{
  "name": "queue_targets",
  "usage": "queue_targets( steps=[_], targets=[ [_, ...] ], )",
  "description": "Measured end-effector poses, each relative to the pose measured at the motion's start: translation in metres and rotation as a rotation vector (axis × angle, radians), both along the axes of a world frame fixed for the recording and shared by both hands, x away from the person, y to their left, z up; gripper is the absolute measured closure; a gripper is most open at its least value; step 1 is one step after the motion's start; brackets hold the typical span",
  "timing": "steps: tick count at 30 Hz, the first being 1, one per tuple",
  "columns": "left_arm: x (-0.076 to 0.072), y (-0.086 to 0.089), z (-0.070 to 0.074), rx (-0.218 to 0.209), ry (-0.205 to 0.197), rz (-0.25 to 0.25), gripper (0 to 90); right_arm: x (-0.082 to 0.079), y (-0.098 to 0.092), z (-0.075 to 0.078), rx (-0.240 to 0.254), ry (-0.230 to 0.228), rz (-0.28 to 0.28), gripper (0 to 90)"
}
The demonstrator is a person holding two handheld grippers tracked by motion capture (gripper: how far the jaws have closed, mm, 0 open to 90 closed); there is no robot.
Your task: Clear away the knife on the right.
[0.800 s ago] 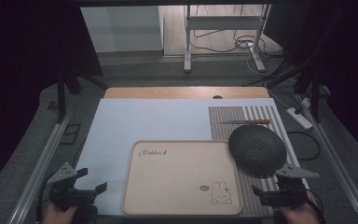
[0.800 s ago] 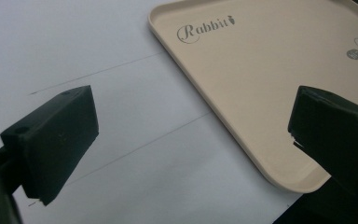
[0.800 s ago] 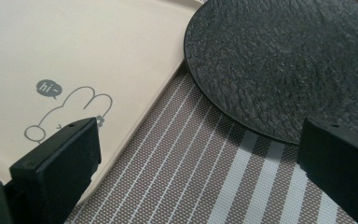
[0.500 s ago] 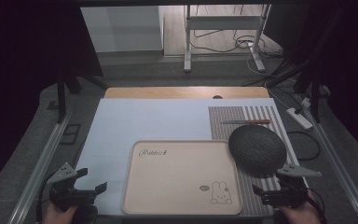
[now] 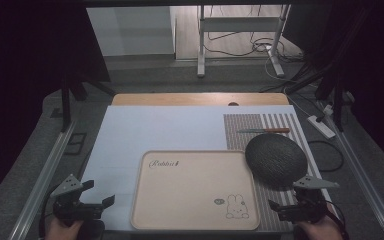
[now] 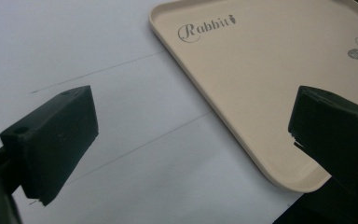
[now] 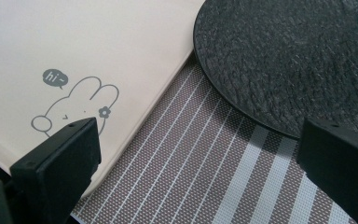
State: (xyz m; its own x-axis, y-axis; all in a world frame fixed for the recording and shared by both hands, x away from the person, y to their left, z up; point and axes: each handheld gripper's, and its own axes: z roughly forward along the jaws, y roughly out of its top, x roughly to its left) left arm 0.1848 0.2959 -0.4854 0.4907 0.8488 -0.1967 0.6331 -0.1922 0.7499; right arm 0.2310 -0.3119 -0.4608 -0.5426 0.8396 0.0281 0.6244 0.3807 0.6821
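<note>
Pale table covering (image 5: 170, 130) is lying under the beige tray (image 5: 190, 190), perhaps for protecting. Left gripper (image 5: 97, 204) and right gripper (image 5: 279, 209) are waiting beside the tray, jaws apart, holding nothing.

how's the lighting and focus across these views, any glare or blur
High view: dim, dark surround, the tray and mat evenly lit with no glare, bright floor beyond the table. Left gripper view: tray print sharp, jaws soft and near. Right gripper view: the rabbit drawing and dark plate are crisp, with a narrow shadow under the plate's rim on the striped mat.
</note>
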Motion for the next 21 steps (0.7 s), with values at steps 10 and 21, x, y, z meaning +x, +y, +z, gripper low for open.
queue_targets(
  steps=[10, 21],
  targets=[
    [0.0007, 0.0009, -0.0002, -0.006, 0.008, 0.007, 1.5, 0.0005, 0.0029, 0.0006, -0.027, -0.008, 0.009, 0.0],
    [0.001, 0.0012, -0.0005, -0.009, 0.01, 0.008, 1.6, 0.0076, 0.0056, 0.0058, -0.022, -0.042, 0.028, 0.0]
  ],
)
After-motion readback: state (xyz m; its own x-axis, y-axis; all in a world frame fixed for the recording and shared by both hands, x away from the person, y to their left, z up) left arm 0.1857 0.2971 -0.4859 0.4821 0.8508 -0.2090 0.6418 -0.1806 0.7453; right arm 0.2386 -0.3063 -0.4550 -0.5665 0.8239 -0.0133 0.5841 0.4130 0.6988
